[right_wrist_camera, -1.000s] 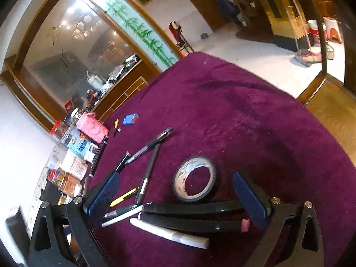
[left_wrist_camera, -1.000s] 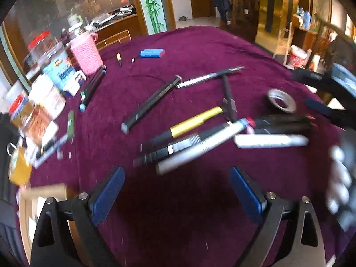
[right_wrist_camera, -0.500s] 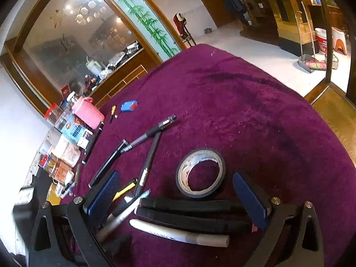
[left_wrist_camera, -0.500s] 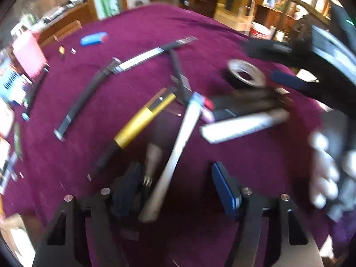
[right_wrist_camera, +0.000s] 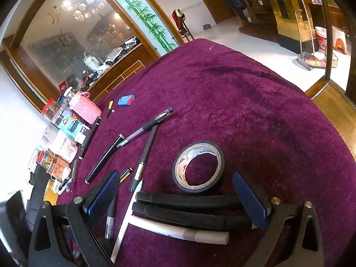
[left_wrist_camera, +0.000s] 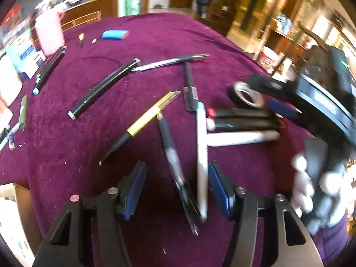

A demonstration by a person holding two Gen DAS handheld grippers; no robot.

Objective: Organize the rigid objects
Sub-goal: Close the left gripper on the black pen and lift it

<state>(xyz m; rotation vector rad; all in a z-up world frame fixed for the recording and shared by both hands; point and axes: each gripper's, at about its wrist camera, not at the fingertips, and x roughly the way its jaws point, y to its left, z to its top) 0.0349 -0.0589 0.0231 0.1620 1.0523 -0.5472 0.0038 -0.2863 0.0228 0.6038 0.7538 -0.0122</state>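
Fingers (left_wrist_camera: 201,185) narrower than before, around pens (left_wrist_camera: 201,155).

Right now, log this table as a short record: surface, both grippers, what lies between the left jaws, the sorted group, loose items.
surface: purple cloth
left gripper: jaws have just been closing, pads not yet pressing
between left jaws: white pen and black pen
right gripper: open, over the sorted group
sorted group: two black markers and white marker, side by side
beside group: tape roll
loose: yellow pen, blue case
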